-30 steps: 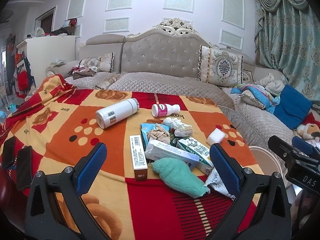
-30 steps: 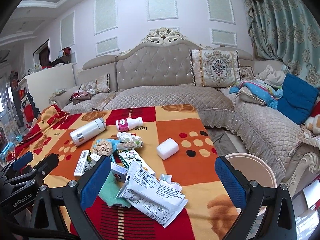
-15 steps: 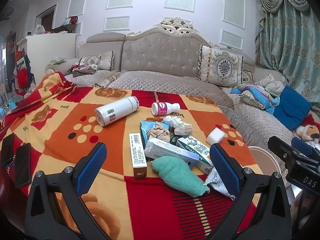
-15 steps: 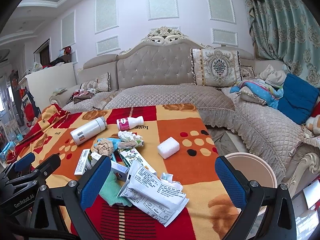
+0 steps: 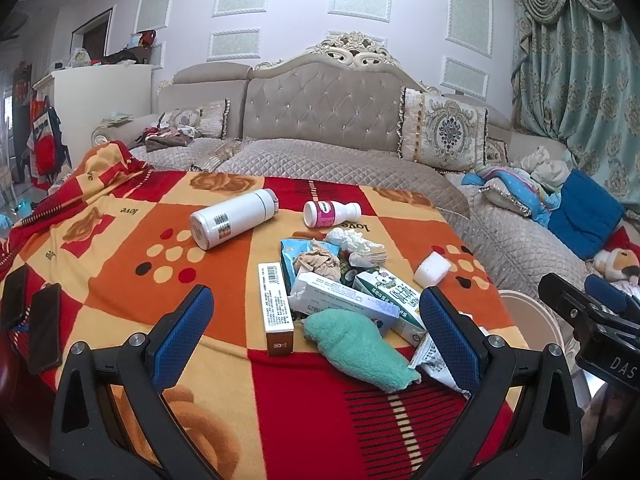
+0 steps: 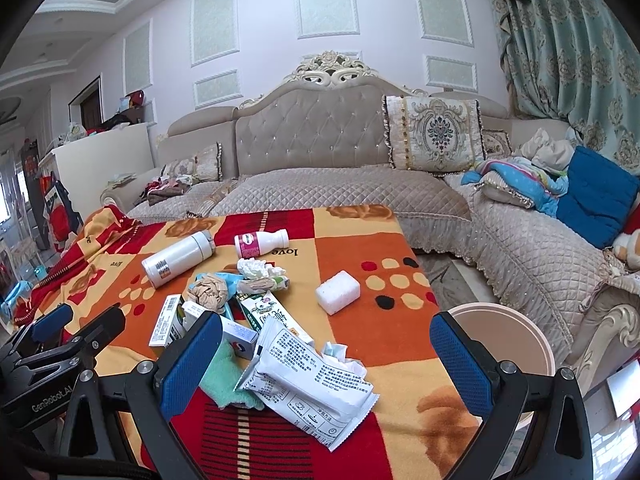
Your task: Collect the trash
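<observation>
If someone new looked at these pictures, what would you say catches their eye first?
Probably the loud red-and-orange blanket covering the table, with a heap of boxes, crumpled tissue and a green cloth at its near middle. Behind that heap a white flask lies on its side, and a round bin waits off the table's right edge.

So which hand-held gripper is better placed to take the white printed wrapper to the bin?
Probably the right hand-held gripper: open, with the wrapper between its fingers and the bin just beside it.
</observation>
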Demonstrator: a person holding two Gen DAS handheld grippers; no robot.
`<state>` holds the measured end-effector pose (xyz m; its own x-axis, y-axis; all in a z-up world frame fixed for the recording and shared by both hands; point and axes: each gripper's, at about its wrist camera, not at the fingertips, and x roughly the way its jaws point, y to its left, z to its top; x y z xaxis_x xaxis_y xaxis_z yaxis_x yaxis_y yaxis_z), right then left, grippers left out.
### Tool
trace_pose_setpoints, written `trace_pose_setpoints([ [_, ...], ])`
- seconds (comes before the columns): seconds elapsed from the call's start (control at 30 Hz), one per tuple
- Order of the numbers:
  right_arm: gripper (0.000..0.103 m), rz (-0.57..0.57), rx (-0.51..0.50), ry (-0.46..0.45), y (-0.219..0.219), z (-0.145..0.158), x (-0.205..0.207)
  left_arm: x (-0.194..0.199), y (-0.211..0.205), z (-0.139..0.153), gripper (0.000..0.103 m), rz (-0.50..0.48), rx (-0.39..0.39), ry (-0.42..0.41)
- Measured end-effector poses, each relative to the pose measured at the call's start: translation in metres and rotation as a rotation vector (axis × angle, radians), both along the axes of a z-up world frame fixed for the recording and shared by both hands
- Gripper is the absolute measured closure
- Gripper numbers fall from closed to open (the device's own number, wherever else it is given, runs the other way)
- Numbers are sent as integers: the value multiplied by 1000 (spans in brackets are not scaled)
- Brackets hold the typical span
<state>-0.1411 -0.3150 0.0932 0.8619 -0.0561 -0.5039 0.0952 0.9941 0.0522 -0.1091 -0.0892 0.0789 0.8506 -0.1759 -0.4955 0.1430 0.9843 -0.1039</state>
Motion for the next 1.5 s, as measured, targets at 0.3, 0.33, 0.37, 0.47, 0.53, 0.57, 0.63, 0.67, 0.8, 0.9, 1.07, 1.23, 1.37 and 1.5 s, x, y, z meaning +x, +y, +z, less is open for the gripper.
trace_pose_setpoints([
  [0.3,0,6,-20,-3,3,-1,0,1,1,-1,1,5,6,-8],
  [0.33,0,7,-21,-4,3,-1,-1,1,0,-1,1,7,7,-10],
  [0.37,0,8,-23,-5,3,-1,-1,1,0,-1,1,7,8,-12],
  [0.47,0,8,-30,-8,4,-2,-1,1,0,0,1,9,9,-13],
  [0.53,0,10,-24,1,4,-1,-1,2,0,0,1,9,9,-13],
  [0.57,0,10,-22,3,3,-1,-1,2,1,0,1,9,10,-13],
  [0.63,0,11,-15,8,3,-1,-1,1,1,0,1,12,12,-15],
  [0.67,0,12,-17,8,3,-1,-1,2,2,0,1,13,12,-14],
  [0.8,0,19,-20,8,3,-1,-1,2,2,2,1,18,18,-16],
  [0.9,0,22,-25,13,3,-2,0,3,2,2,1,21,21,-16],
  [1.07,0,28,-26,20,4,-3,2,2,3,3,1,28,24,-24],
  [1.23,0,39,-21,30,4,-3,3,2,4,3,1,29,27,-26],
  [1.37,0,42,-11,31,4,-4,4,1,4,3,1,28,27,-25],
  [1.5,0,47,-1,45,4,-5,5,2,5,2,1,29,29,-18],
])
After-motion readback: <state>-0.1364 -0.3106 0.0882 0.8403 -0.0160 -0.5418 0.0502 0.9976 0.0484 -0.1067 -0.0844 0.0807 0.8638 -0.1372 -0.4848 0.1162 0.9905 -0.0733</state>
